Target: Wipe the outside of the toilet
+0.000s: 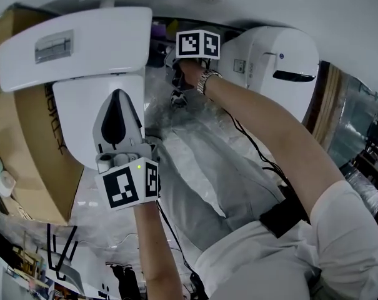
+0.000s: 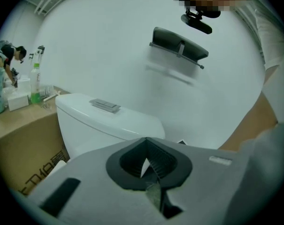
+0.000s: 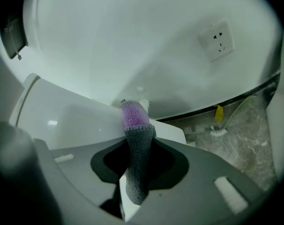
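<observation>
The white toilet (image 1: 95, 105) stands at the left of the head view, lid down, with its tank (image 1: 70, 42) behind. My left gripper (image 1: 117, 127) hovers over the lid with its jaws together and nothing seen between them; from the left gripper view (image 2: 147, 146) it faces the tank (image 2: 104, 121) and flush button (image 2: 104, 105). My right gripper (image 1: 177, 86) reaches down beside the tank's right side. The right gripper (image 3: 141, 146) is shut on a grey cloth (image 3: 134, 172) with a purple end (image 3: 132, 115), which rests against the white toilet body (image 3: 71, 116).
A cardboard box (image 1: 26, 149) sits against the toilet's left, with bottles (image 2: 35, 78) on it. A second white fixture (image 1: 282, 61) stands at the right. Crumpled plastic sheeting (image 1: 201, 161) covers the floor. A wall socket (image 3: 217, 41) and a small brush (image 3: 218, 131) lie beyond.
</observation>
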### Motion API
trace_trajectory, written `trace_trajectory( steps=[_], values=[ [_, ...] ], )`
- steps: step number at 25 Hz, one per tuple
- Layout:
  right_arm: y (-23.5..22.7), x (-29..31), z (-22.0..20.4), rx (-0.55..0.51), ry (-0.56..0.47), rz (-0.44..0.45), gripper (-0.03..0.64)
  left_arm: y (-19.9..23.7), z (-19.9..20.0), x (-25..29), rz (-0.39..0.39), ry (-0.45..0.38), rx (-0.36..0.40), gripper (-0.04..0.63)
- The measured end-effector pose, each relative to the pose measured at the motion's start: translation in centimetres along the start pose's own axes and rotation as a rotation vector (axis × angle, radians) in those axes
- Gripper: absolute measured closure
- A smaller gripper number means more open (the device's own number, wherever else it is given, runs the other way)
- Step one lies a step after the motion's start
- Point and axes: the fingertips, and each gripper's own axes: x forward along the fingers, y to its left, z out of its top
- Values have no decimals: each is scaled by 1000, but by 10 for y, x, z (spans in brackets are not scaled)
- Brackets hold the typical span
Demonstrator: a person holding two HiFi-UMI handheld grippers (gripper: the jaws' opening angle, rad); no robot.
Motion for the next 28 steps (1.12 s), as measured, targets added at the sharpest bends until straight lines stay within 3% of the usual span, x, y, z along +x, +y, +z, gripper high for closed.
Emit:
trace_trajectory(
  steps=[4,10,16,19,28],
  values=[
    [29,-20,6,5,-12,38,518,-1,25,-18,4,-14,29,591],
    [77,-50,25,-20,-33,31,518,-10,77,-49,17,-51,64,591],
    [119,-91,36,-41,-55,26,518,-25,117,-84,37,-79,52,591],
    [139,-102,38,-45,-69,27,518,-25,134,-99,40,-78,88,591],
    [173,-130,41,-51,-63,-1,522,-25,181,-140,79,-112,114,591]
  ],
)
